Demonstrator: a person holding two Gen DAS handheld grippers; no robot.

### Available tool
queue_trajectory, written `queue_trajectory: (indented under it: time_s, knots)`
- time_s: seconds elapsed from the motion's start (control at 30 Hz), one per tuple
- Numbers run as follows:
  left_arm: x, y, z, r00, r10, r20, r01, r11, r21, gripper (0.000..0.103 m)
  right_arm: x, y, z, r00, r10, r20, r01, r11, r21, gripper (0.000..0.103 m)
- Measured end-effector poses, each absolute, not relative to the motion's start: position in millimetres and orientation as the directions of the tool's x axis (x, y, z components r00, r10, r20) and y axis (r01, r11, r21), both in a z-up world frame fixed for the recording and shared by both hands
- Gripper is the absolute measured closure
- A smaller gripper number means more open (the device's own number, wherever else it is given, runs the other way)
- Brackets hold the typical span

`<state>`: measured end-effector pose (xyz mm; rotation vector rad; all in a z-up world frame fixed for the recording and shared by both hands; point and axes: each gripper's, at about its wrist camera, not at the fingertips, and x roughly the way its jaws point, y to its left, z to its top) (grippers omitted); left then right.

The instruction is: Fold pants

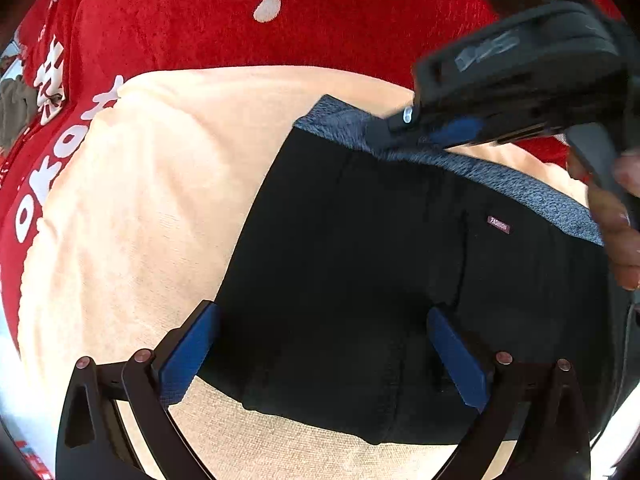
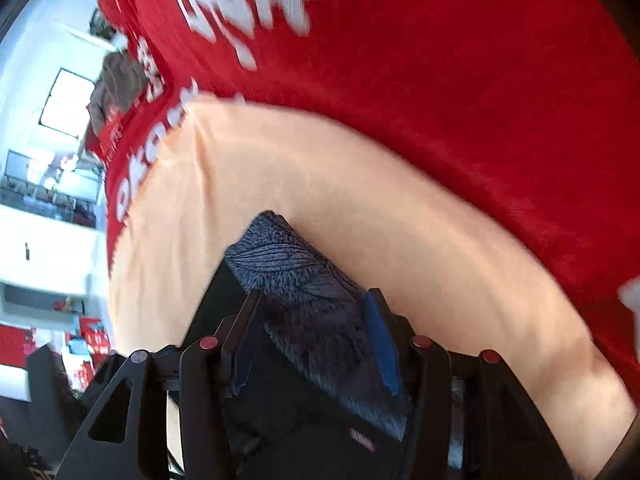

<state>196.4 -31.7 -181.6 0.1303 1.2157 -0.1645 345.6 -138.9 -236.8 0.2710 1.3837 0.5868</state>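
Folded black pants lie on a peach cloth, with a grey-blue fleece lining showing along their far edge. My left gripper hovers open over the near part of the pants, its blue pads spread wide and not pressing the fabric. My right gripper reaches in from the upper right onto the fleece edge. In the right wrist view the fleece edge of the pants fills the gap between the pads of the right gripper, which is shut on it.
A red cloth with white lettering lies beyond the peach cloth and around it. A person's hand holds the right gripper's handle at the right edge. Room furniture shows far left in the right wrist view.
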Motion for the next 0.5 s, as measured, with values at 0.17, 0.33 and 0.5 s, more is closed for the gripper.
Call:
queue_trajectory:
  time_s: [0.17,0.33,0.5]
  knots:
    - [185.7,-19.1,-179.7,0.36,-0.062,-0.931,0.189,0.982,0.007,0.0,346.8,-119.8,-223.1,0.072,0.525,-0.848,-0.278,0.827,0.488,0.097]
    - [179.4,-21.8,-178.0,0.376,-0.048,-0.926,0.207,0.978,0.033,0.0,351.0,-126.1,-235.5,0.13,0.48,-0.868,-0.159,0.874,0.459,0.087]
    - [185.4,-22.2,-175.2,0.354,-0.034,-0.934,0.217,0.975,0.047,0.0,308.7,-159.5,-185.3,0.244,0.457,-0.855,-0.209,0.886,0.414,0.087]
